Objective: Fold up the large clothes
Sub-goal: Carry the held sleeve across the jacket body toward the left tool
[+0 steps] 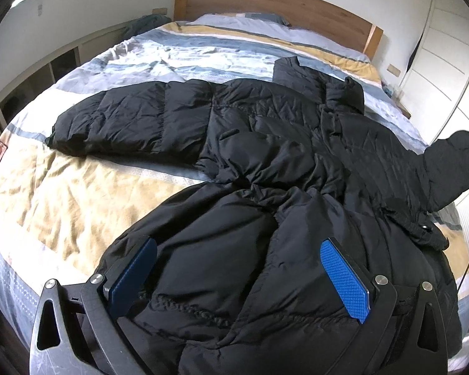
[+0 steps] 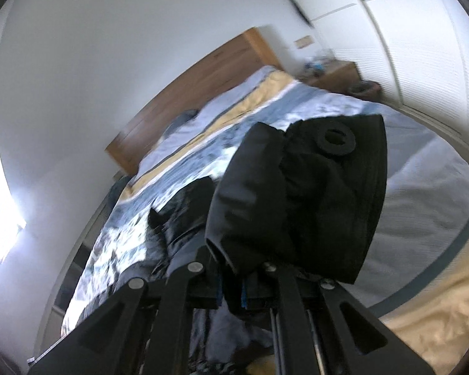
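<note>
A black puffer jacket (image 1: 265,143) lies spread on the bed, one sleeve stretched out to the left. My left gripper (image 1: 239,276) hovers over its lower hem, open, the blue pads (image 1: 344,278) wide apart with puffy fabric bulging between them. My right gripper (image 2: 234,293) is shut on the cuff of the other sleeve (image 2: 297,203), which stands lifted off the bed. In the left wrist view that raised sleeve (image 1: 450,172) shows at the far right edge. The right pads are hidden by the fabric.
The bed has a striped blue, white and yellow duvet (image 1: 62,187) and a wooden headboard (image 1: 265,0). White wardrobe doors (image 1: 447,62) stand on the right, a low shelf unit (image 1: 31,87) on the left. A wooden nightstand (image 2: 334,75) sits beside the bed head.
</note>
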`<action>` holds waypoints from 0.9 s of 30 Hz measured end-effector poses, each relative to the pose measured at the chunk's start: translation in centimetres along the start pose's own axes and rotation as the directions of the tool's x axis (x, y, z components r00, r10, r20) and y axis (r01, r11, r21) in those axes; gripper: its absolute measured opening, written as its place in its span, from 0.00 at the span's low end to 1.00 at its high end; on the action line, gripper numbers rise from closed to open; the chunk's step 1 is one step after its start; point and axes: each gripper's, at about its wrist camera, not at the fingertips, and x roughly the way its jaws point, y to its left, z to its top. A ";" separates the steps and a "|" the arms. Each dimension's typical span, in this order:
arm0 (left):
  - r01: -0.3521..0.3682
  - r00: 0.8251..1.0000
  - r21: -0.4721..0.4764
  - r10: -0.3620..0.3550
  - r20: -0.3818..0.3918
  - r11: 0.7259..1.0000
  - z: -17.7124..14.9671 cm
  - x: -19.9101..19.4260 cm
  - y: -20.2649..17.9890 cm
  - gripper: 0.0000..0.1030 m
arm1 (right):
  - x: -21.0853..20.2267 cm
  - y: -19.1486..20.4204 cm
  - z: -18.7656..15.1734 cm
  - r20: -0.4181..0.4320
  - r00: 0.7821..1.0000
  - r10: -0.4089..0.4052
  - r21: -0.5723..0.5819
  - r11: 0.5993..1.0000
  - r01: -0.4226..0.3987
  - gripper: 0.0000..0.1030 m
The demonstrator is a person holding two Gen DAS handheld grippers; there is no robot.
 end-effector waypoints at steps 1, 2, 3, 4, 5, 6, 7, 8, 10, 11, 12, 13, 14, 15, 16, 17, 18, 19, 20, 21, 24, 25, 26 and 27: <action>0.000 1.000 -0.003 0.000 0.002 1.000 0.0 -0.1 0.2 0.99 | 0.1 0.8 -0.2 -0.007 1.000 0.010 -0.013 1.000 -0.010 0.07; 0.001 1.000 -0.007 -0.001 0.003 1.000 -0.1 -0.2 0.3 0.99 | 0.2 1.4 -0.6 -0.014 1.000 0.018 -0.023 1.000 -0.018 0.07; 0.002 1.000 -0.011 -0.002 0.005 1.000 -0.1 -0.4 0.5 0.99 | 0.2 2.3 -1.0 -0.024 0.999 0.026 -0.038 0.999 -0.027 0.07; 0.001 1.000 -0.014 -0.001 0.008 1.000 -0.1 -0.5 0.7 0.99 | 0.3 3.0 -1.5 -0.033 0.999 0.031 -0.052 0.998 -0.033 0.07; 0.001 1.000 -0.018 -0.001 0.010 1.000 -0.2 -0.6 0.9 0.99 | 0.4 3.8 -2.0 -0.043 0.998 0.037 -0.068 0.997 -0.040 0.07; 0.003 1.000 -0.023 -0.003 0.013 1.000 -0.2 -0.8 1.1 0.99 | 0.4 4.3 -2.5 -0.053 0.998 0.045 -0.077 0.996 -0.049 0.07; 0.005 1.000 -0.028 -0.005 0.014 1.000 -0.2 -0.9 1.3 0.99 | 0.4 4.9 -3.0 -0.061 0.997 0.049 -0.085 0.995 -0.054 0.07; 0.007 1.000 -0.032 -0.007 0.014 0.999 -0.2 -1.0 1.4 0.99 | 0.4 5.5 -3.4 -0.069 0.996 0.051 -0.097 0.994 -0.058 0.07; 0.012 1.000 -0.040 -0.011 0.016 0.999 -0.3 -1.2 1.8 0.99 | 0.5 6.4 -4.2 -0.082 0.995 0.057 -0.111 0.992 -0.066 0.07; 0.015 1.000 -0.043 -0.014 0.016 0.999 -0.4 -1.3 1.9 0.99 | 0.6 7.0 -4.7 -0.091 0.994 0.061 -0.119 0.990 -0.072 0.07; 0.016 1.000 -0.045 -0.016 0.016 0.999 -0.4 -1.4 2.0 0.99 | 0.6 7.5 -5.1 -0.099 0.993 0.063 -0.130 0.989 -0.075 0.07; 0.020 1.000 -0.047 -0.019 0.016 0.999 -0.5 -1.5 2.1 0.99 | 0.9 7.6 -5.4 -0.106 0.992 0.063 -0.136 0.988 -0.077 0.07; 0.021 1.000 -0.049 -0.021 0.016 0.999 -0.6 -1.6 2.2 0.99 | 1.0 8.1 -5.9 -0.117 0.991 0.066 -0.145 0.986 -0.083 0.07; 0.022 1.000 -0.049 -0.021 0.016 0.999 -0.6 -1.6 2.3 0.99 | 1.1 8.5 -6.4 -0.125 0.990 0.068 -0.150 0.985 -0.087 0.07; 0.022 1.000 -0.050 -0.021 0.016 0.998 -0.8 -1.7 2.4 0.99 | 1.3 8.9 -6.9 -0.136 0.988 0.070 -0.158 0.983 -0.091 0.07; 0.022 1.000 -0.051 -0.021 0.015 0.998 -0.9 -1.7 2.5 0.99 | 1.5 9.4 -7.2 -0.144 0.987 0.071 -0.163 0.982 -0.094 0.07; 0.022 1.000 -0.052 -0.021 0.013 0.998 -1.0 -1.7 2.5 0.99 | 1.8 9.7 -7.7 -0.155 0.985 0.073 -0.169 0.981 -0.099 0.07; 0.020 1.000 -0.051 -0.020 0.011 0.999 -1.1 -1.7 2.6 0.99 | 2.0 10.0 -8.2 -0.166 0.983 0.075 -0.174 0.979 -0.105 0.07; 0.019 1.000 -0.050 -0.018 0.009 0.999 -1.2 -1.8 2.6 0.99 | 2.3 10.4 -8.6 -0.177 0.981 0.077 -0.179 0.978 -0.109 0.07; 0.018 1.000 -0.049 -0.017 0.008 0.999 -1.3 -1.8 2.7 0.99 | 2.6 10.6 -9.0 -0.188 0.979 0.078 -0.185 0.976 -0.113 0.07; 0.019 1.000 -0.053 -0.019 0.007 0.998 -1.6 -1.9 3.0 0.99 | 3.5 11.3 -9.7 -0.216 0.973 0.080 -0.200 0.972 -0.124 0.07; 0.019 1.000 -0.055 -0.019 0.006 0.998 -1.6 -1.9 3.1 0.99 | 4.0 11.6 -10.0 -0.227 0.971 0.078 -0.209 0.970 -0.127 0.07; 0.018 1.000 -0.057 -0.018 0.006 0.998 -1.7 -1.9 3.2 0.99 | 4.2 11.9 -10.1 -0.235 0.969 0.077 -0.217 0.967 -0.130 0.07; 0.017 1.000 -0.060 -0.017 0.005 0.998 -1.8 -1.9 3.3 0.99 | 4.7 12.4 -10.6 -0.250 0.965 0.078 -0.227 0.964 -0.137 0.07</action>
